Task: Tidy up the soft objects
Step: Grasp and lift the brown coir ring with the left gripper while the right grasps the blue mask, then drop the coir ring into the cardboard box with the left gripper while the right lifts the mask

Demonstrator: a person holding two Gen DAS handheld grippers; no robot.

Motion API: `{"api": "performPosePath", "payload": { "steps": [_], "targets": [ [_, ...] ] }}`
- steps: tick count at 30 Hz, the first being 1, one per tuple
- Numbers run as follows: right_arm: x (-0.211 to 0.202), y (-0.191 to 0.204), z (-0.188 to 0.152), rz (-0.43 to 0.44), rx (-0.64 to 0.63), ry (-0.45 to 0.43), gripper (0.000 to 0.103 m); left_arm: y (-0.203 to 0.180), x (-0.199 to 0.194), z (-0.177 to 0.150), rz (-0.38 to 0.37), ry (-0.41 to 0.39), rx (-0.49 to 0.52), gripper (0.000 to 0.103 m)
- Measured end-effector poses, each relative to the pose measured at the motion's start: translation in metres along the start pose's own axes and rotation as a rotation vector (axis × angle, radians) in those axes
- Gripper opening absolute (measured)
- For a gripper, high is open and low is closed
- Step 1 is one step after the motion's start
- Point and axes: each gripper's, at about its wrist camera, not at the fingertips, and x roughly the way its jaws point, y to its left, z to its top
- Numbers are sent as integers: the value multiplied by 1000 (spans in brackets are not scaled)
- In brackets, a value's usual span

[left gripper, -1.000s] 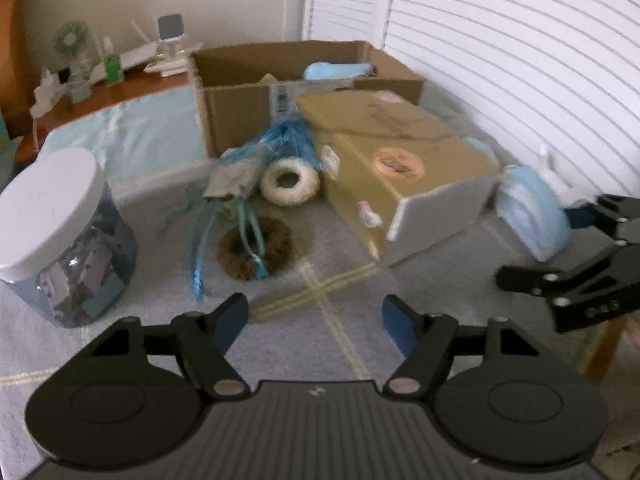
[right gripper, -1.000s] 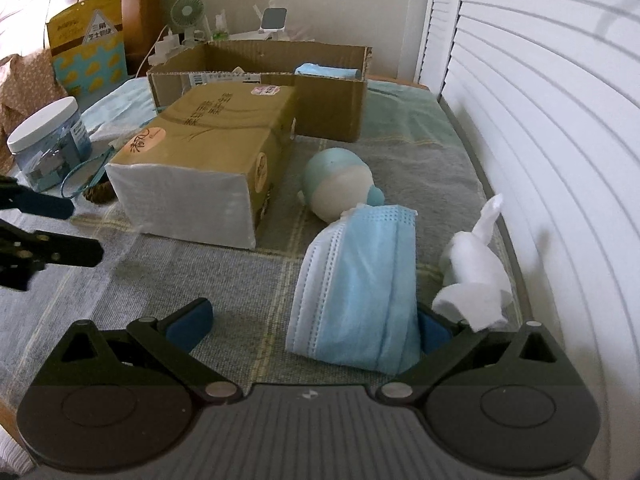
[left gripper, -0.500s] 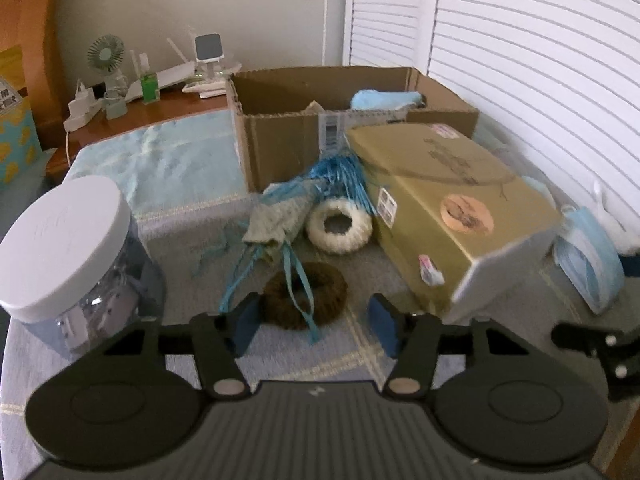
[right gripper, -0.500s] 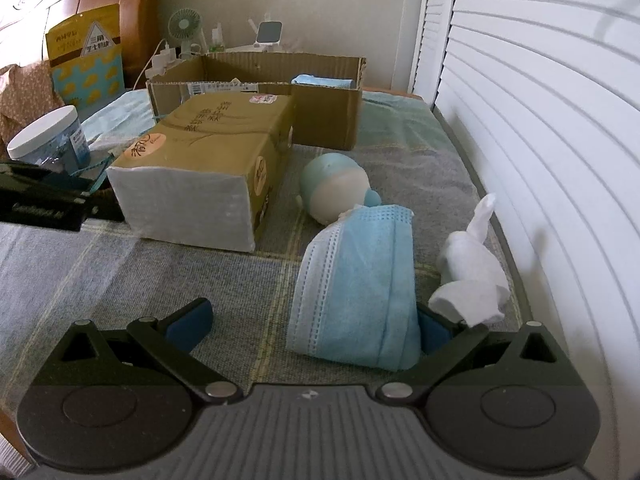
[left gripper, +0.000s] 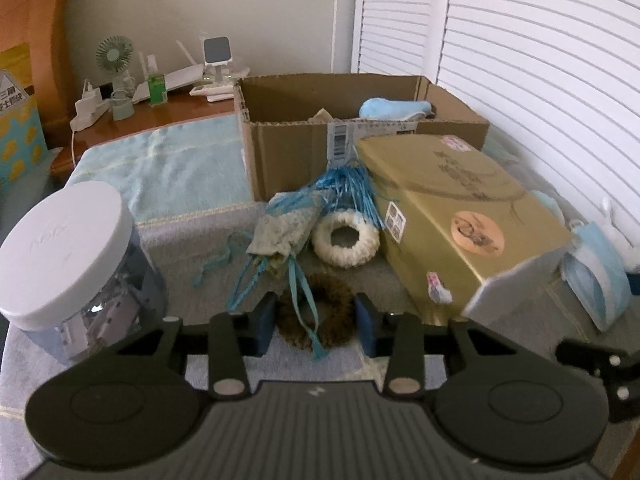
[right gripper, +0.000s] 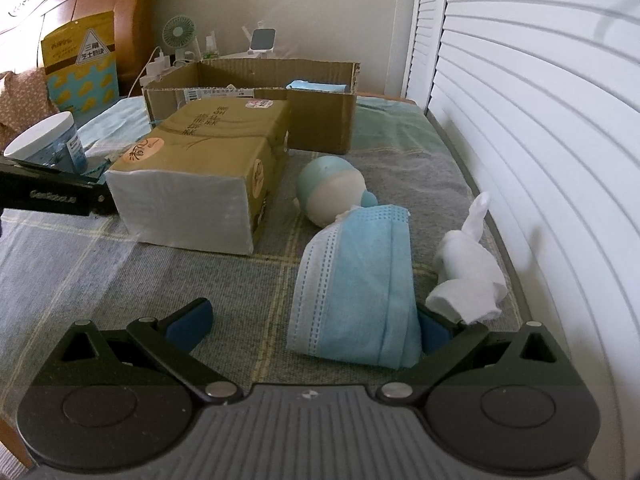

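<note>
Left gripper (left gripper: 315, 322) closing, pads flanking brown scrunchie (left gripper: 320, 312); contact cannot tell. Right gripper (right gripper: 316, 320) spread wide, blue face mask (right gripper: 360, 276) between fingers, ungrasped.

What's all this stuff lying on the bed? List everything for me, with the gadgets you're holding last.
brown scrunchie: one, brown, between the left claw's pads
white scrunchie: one, cream, beside the tissue pack
blue ribbon bundle: one, blue, strands trailing over the brown scrunchie
tissue pack: one, gold wrapper, middle of the bed
cardboard box: one, brown, open, behind the tissue pack
face mask: one, blue, folded, before the right claw
round toy: one, teal and white, behind the mask
crumpled tissue: one, white, right of the mask
jar: one, white lid, far left
left claw: closing around the brown scrunchie
right claw: open
</note>
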Motion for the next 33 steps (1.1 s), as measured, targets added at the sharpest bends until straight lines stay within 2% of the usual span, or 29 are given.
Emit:
{"api": "performPosePath", "payload": {
  "steps": [10,14,20,22,24,27,33],
  "targets": [
    [6,-1,9,4,-16,16,103,1,-30,-22,-44,58,44,40],
    [9,-3,14,-19,-3,35,101,0,-37,-26,-67,75,57,40],
    [7,0,23,-74,-2,60,76,0,-42,-26,-100,87,75,40],
    [5,1,24,-90,-11,63,62,0,-45,-25,-102,84,92,40],
    [3,1,24,-103,-18,66,55,-1,-48,-23,-106,83,110,40],
    [-4,-1,24,-90,-3,61,50,-2,-55,-20,-121,83,134,40],
    [-29,2,30,-57,-16,34,50,-1,-70,-7,-157,75,169,40]
  ]
}}
